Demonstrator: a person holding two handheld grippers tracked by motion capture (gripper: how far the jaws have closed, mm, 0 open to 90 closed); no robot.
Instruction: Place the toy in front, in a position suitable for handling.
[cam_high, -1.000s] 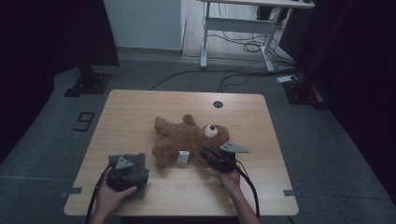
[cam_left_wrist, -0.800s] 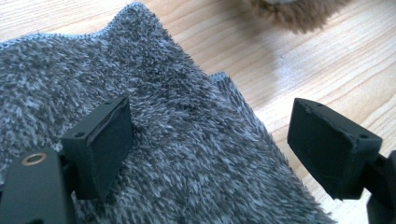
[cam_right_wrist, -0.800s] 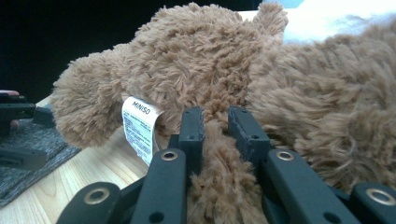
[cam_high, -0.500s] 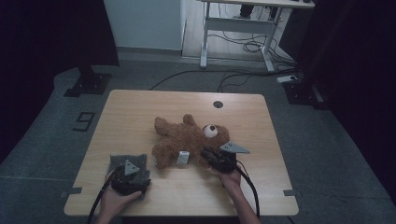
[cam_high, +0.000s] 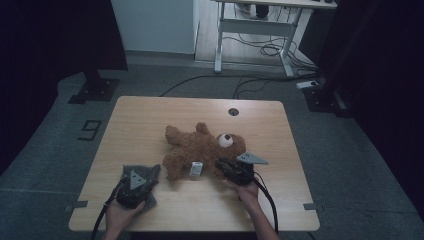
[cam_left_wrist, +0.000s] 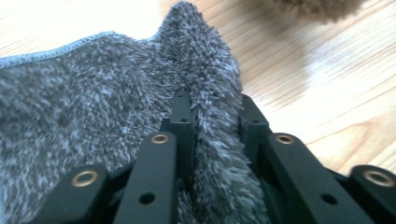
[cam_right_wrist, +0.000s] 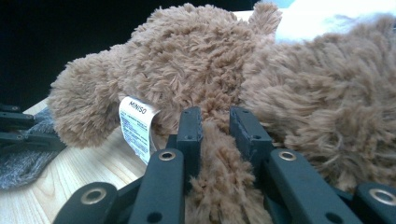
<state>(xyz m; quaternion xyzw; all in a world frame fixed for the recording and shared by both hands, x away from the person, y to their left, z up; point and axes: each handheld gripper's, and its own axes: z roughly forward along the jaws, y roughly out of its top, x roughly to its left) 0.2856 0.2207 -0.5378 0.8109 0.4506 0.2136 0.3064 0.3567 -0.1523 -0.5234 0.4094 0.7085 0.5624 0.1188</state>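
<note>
Wooden table (cam_high: 150, 120) stands on a grey floor, and it takes the middle of the high view. On it, right of centre, lies the brown bear (cam_high: 200, 147) with a white tag (cam_high: 196, 169). At the lower left the left gripper (cam_high: 136, 186) has just been closing, and its jaws now pinch a fold of the grey cloth (cam_left_wrist: 93, 107). At the lower right of the bear the right gripper (cam_high: 231, 168) is clamped on a tuft of its fur.

Both grippers are black: left gripper (cam_high: 134, 186) and right gripper (cam_high: 235, 170) each carry a grey three-cornered plate on top and trail a black cable toward the near table edge. Jaws are black linkage bars with brass-ringed pivot holes and small plain screw holes. Forearms bare, no sleeves.
</note>
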